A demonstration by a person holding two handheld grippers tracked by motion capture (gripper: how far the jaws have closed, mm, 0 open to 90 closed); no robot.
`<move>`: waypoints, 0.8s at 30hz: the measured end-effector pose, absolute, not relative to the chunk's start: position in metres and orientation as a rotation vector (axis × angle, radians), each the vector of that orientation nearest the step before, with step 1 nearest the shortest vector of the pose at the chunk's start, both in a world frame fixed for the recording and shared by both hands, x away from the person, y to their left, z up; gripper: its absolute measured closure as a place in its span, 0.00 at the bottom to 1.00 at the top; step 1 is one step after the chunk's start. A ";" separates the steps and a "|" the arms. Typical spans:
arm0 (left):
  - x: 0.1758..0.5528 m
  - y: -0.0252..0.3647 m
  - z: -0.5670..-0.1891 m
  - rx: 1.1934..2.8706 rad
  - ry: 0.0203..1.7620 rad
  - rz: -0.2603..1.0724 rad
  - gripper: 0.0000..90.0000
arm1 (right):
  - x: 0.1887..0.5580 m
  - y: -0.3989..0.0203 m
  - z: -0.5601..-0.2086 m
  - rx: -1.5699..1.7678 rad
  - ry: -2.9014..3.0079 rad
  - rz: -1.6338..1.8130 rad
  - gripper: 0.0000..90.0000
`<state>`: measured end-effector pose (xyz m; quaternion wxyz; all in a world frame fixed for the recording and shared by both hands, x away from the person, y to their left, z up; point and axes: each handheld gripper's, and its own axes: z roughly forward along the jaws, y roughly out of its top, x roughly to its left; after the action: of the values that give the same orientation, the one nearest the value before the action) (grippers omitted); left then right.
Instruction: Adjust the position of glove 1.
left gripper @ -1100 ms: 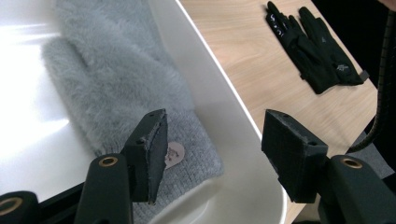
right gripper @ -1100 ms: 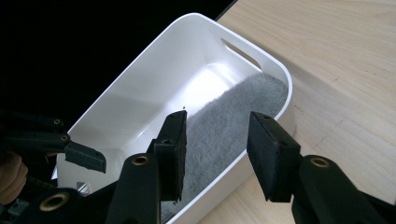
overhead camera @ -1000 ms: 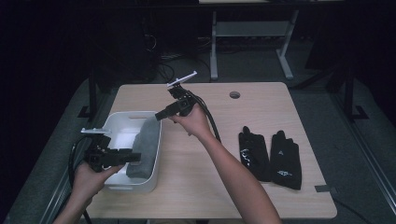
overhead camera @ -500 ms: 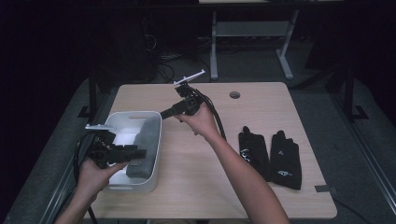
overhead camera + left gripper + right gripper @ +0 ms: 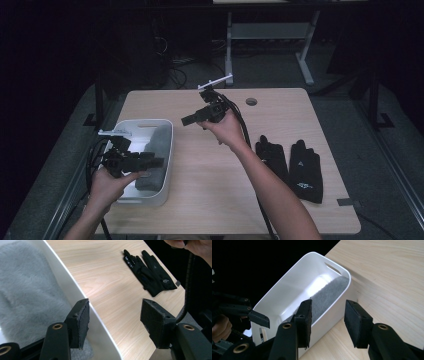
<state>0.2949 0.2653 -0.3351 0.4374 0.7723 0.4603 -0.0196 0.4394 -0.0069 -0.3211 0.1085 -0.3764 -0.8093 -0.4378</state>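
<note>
Both the left gripper [image 5: 150, 162] and right gripper [image 5: 187, 120] hover with jaws apart and empty, near the white bin [image 5: 167, 150] holding a grey cloth [image 5: 156, 145].

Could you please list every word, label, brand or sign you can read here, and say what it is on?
No text can be read.
Left glove: white marks along one finger, too blurred to read.
Right glove: a small pale triangle sign and a pale mark near the cuff, too small to read.
White bin: no print visible.
</note>
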 end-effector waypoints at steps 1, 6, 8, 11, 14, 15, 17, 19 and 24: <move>0.295 0.264 -0.335 1.925 1.142 -0.049 0.45 | 0.439 -0.009 -0.321 -1.114 -2.380 -1.291 0.64; 0.296 0.255 -0.333 1.933 1.118 -0.053 0.44 | 0.436 -0.023 -0.318 -1.131 -2.380 -1.302 0.64; 0.297 0.251 -0.332 1.935 1.110 -0.055 0.44 | 0.435 -0.029 -0.316 -1.138 -2.380 -1.309 0.64; 0.297 0.245 -0.331 1.934 1.101 -0.061 0.44 | 0.433 -0.038 -0.315 -1.155 -2.372 -1.308 0.63; 0.298 0.239 -0.331 1.941 1.087 -0.067 0.44 | 0.431 -0.047 -0.316 -1.162 -2.370 -1.319 0.63; 0.299 0.237 -0.331 1.945 1.083 -0.068 0.44 | 0.431 -0.049 -0.316 -1.167 -2.365 -1.321 0.63; 0.299 0.234 -0.330 1.949 1.078 -0.072 0.44 | 0.430 -0.055 -0.317 -1.171 -2.363 -1.325 0.63; 0.299 0.231 -0.329 1.949 1.071 -0.071 0.44 | 0.429 -0.060 -0.317 -1.179 -2.359 -1.323 0.63; 0.300 0.224 -0.327 1.949 1.057 -0.075 0.43 | 0.426 -0.071 -0.314 -1.191 -2.348 -1.339 0.63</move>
<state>0.2997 0.2238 -0.3273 0.4453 0.7867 0.4265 -0.0302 0.4258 -0.0710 -0.3142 0.0938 -0.4015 -0.7914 -0.4513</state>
